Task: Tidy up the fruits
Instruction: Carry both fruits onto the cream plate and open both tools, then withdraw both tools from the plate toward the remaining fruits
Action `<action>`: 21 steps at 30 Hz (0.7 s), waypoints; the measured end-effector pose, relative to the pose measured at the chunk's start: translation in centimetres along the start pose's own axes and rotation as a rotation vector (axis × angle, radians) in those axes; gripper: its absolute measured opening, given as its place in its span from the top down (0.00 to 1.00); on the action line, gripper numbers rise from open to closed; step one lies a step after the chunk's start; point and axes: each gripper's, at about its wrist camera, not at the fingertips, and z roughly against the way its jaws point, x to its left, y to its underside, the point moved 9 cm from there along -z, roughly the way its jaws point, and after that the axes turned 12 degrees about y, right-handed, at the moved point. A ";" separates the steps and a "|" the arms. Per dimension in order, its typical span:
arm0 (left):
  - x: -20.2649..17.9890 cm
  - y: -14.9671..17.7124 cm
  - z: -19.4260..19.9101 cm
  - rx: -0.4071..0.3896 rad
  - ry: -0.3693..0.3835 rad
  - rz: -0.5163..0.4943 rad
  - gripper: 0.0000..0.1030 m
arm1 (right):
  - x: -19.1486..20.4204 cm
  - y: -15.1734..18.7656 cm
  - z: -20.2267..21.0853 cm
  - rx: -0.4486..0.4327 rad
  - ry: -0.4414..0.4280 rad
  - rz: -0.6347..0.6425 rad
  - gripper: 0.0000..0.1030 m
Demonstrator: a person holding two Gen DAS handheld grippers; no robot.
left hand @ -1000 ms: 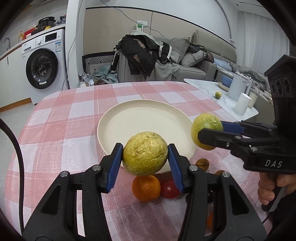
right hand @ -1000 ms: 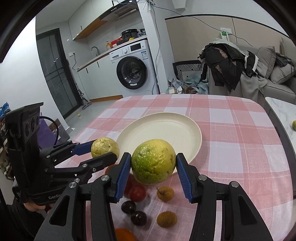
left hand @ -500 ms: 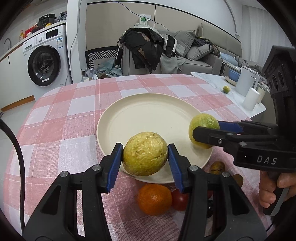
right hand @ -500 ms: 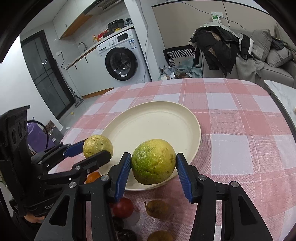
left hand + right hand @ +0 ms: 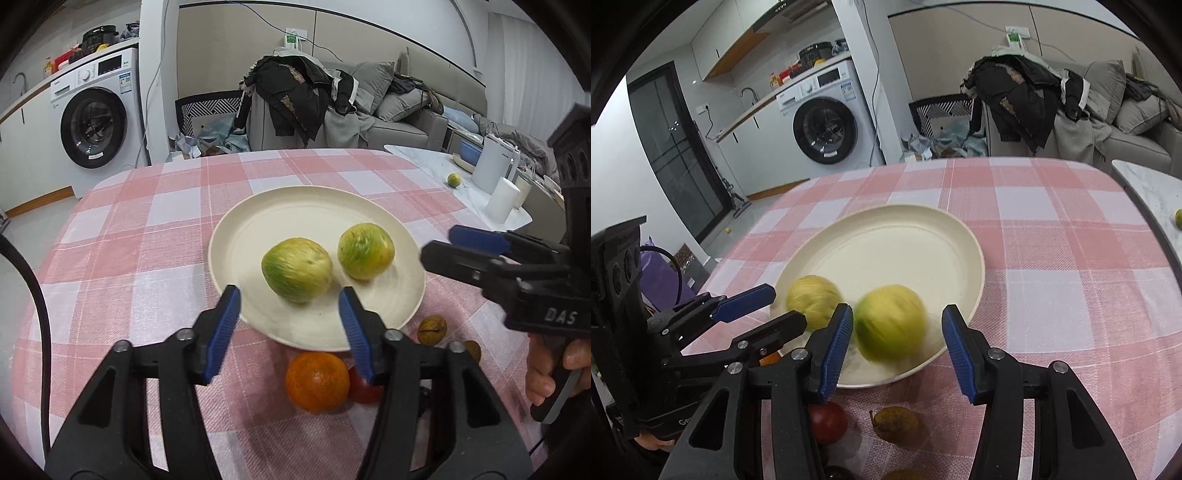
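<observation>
Two yellow-green round fruits lie on the cream plate [image 5: 258, 221]. The left fruit [image 5: 296, 269] sits just ahead of my open left gripper [image 5: 290, 317]; it also shows in the right wrist view [image 5: 812, 300]. The right fruit [image 5: 365, 251] lies further right; in the right wrist view it [image 5: 890, 322] is blurred between the spread pads of my open right gripper [image 5: 897, 350], touching neither. The right gripper also shows in the left wrist view [image 5: 454, 247]; the left one shows in the right wrist view [image 5: 775, 306].
Small fruits lie on the pink checked cloth in front of the plate: an orange [image 5: 317, 382], a red fruit [image 5: 827, 421], a brown fruit [image 5: 894, 422] and darker ones. A side table [image 5: 461, 177] with white containers stands to the right. A sofa and washing machine are behind.
Both grippers have opened and let go of their fruits, which now lie on the plate, blurred in the right wrist view. Both grippers have moved forward over the plate's near edge.
</observation>
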 end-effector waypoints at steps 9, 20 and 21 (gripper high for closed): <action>-0.8 0.8 6.4 -0.083 -0.020 -0.021 0.02 | -0.3 1.3 4.1 -0.036 0.037 0.093 0.02; -1.6 3.3 11.1 -0.094 -0.035 -0.033 0.00 | -0.6 3.8 6.4 -0.012 0.033 0.078 0.01; -1.6 3.4 11.3 -0.094 -0.036 -0.029 0.00 | -0.6 4.0 6.5 -0.009 0.034 0.082 0.01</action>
